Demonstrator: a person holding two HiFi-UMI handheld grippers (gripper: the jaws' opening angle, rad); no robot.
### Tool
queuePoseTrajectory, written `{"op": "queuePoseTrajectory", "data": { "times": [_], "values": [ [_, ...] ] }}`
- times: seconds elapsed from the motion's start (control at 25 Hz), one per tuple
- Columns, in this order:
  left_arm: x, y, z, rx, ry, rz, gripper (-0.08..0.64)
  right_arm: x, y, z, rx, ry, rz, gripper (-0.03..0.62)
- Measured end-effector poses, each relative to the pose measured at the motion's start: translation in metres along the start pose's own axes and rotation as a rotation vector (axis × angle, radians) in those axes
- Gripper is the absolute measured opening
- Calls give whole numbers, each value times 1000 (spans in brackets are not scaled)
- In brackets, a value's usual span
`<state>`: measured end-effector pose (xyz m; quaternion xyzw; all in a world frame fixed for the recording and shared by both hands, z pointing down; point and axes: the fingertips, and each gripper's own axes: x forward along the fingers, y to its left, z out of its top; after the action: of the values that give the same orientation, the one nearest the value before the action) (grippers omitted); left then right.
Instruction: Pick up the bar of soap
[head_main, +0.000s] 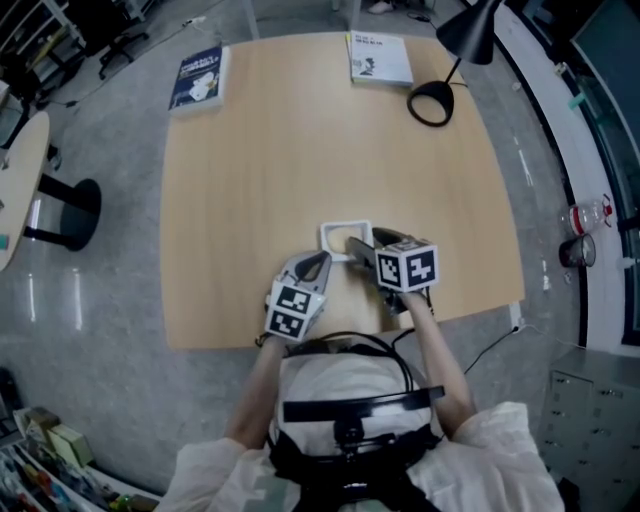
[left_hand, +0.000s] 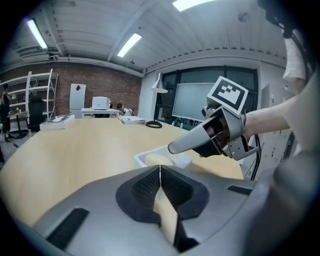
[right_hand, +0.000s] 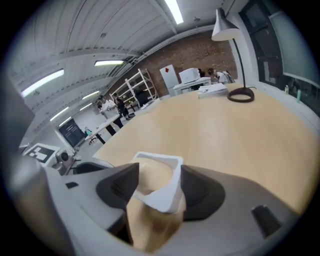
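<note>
The bench (head_main: 300, 150) is pale, smooth wood with rounded corners. One square white dish (head_main: 333, 232) with a raised rim sits toward its 6 o'clock edge, and in it lies the single bar of soap (right_hand: 150, 177) — pale beige, rounded, matte.

The right tool (right_hand: 157, 185) comes at the dish from 4 o'clock in the head view. Its two dark ribbed pads stand apart, one on each side of the dish, with the soap between them; whether they press on the dish wall cannot be told. The left tool (left_hand: 160, 170) lies low at 7 o'clock of the dish, just short of it, its grey jaws together with nothing between them. Each tool carries one cube with black-and-white square markers.

Both forearms are bare and reach forward from white sleeves.

At the far edge lie two books — a dark blue one (head_main: 198, 78) at 11 o'clock, a pale one (head_main: 379, 58) at 1 o'clock. One black lamp (head_main: 431, 103) with a ring-shaped base stands beside the pale book.
</note>
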<state>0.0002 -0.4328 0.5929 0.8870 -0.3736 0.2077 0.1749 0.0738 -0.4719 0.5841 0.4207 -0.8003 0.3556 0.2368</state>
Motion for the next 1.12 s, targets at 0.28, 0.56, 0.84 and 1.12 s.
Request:
{"op": "queuePoseTrajectory", "data": {
  "times": [0.28,0.56,0.84,1.12],
  "values": [
    [-4,6,-7,-3,13,30,12,10,35,6,-236,32,-42,252],
    [-4,8,-8,22,6,38,12,33,63,10,-361,118,-36,262],
    [-4,9,-9,11,-6,44,12,40,55,13,-386,136,-96,275],
    [-2,9,-7,7,-13,44,12,27,53,21,-427,121,-136,276]
  ]
}}
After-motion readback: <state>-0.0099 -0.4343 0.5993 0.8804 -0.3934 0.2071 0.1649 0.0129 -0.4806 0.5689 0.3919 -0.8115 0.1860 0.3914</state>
